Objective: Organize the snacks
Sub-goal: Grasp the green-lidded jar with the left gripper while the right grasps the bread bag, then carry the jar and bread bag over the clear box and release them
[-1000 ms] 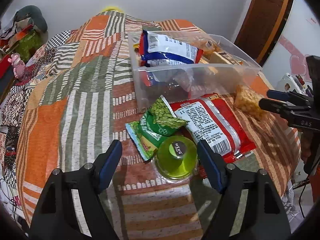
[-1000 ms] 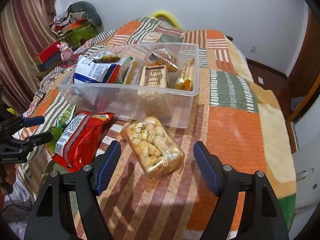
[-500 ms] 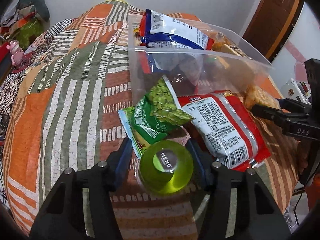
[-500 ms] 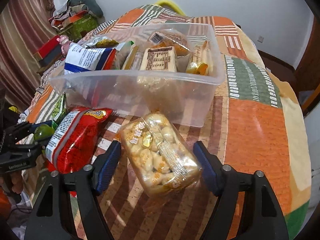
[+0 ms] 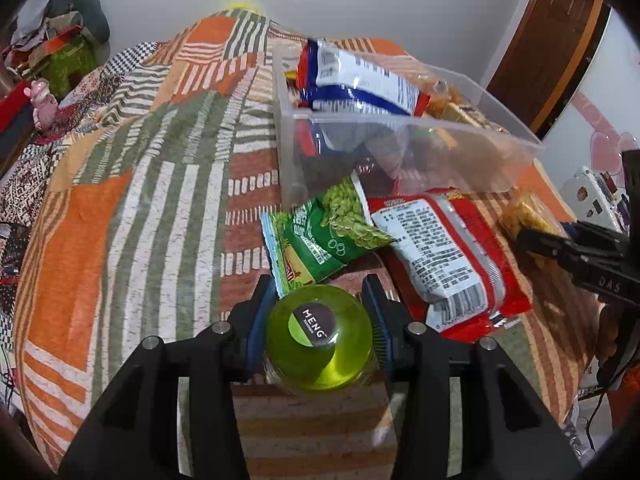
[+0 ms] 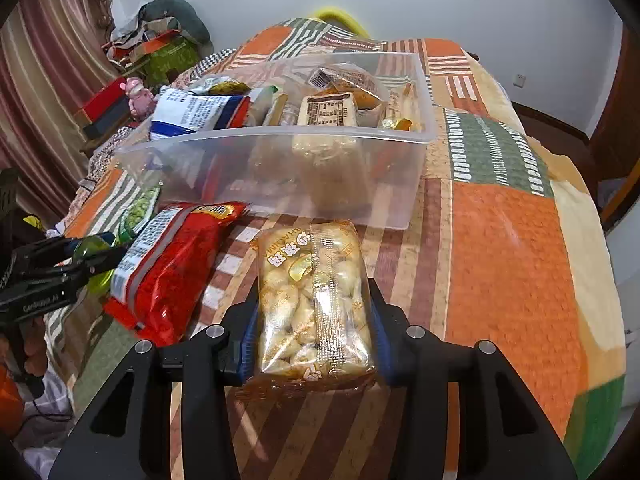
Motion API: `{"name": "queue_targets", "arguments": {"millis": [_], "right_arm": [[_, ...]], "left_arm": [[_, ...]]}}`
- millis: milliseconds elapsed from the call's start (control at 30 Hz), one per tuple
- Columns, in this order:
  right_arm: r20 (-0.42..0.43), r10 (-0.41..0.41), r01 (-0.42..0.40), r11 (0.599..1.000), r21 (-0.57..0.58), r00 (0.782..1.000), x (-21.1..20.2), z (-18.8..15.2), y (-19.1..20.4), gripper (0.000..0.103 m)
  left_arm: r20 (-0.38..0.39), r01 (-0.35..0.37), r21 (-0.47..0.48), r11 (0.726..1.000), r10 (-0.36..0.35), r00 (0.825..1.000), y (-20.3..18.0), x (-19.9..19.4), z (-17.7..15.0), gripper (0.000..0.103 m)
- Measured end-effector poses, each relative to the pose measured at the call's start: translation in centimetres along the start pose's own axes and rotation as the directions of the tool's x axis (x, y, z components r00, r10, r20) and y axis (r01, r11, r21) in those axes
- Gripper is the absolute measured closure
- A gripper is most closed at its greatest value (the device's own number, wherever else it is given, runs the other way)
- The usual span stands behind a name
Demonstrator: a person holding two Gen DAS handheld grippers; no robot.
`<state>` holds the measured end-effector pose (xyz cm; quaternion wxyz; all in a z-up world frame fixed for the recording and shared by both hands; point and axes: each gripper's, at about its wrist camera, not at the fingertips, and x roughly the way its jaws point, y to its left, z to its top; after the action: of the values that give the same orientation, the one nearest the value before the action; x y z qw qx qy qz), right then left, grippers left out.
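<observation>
Two grippers are engaged at once, each closed on one snack. The left gripper has its blue pads pressed against opposite sides of a green jelly cup, gripping the round wall so that the labelled lid faces the camera; a side grip of this kind probably keeps the cup from rolling out. The right gripper clamps a clear pack of puffed cakes across its narrow width, with the long axis of the pack running forward toward the clear plastic bin. Whether either item is lifted clear of the bedspread or only resting on it cannot be told.

The bin stands just ahead of both tools and already holds several snacks, among them a blue and white bag leaning over the rim and a tan boxed cake. Its position within reach of both hands suggests it is the collection point. Outside the bin, a green pea packet leans against its front wall, and a red bag lies flat beside the packet, partly under it.

All of this rests on a bed covered by a patchwork bedspread in orange, green and striped panels; the soft surface would give under any downward pressure. Plain pale walls close the room, with a brown wooden door to one side, striped curtains to the other, and a pile of clutter in the far corner.
</observation>
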<state>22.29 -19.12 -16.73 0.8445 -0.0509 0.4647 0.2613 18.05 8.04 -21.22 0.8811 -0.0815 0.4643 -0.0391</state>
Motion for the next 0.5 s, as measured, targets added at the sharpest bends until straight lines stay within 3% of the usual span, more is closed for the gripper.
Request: {"name": "queue_targets", "arguments": {"millis": [500], "right_arm": [[0.158,0.004,-0.010,0.999,0.033,0.987,-4.7,2.1,-0.4,0.061]], "left_arm": [[0.145,0.030,0.047,0.998,-0.037,0.989,-2.5,-5.1,3.5,0.059]]}}
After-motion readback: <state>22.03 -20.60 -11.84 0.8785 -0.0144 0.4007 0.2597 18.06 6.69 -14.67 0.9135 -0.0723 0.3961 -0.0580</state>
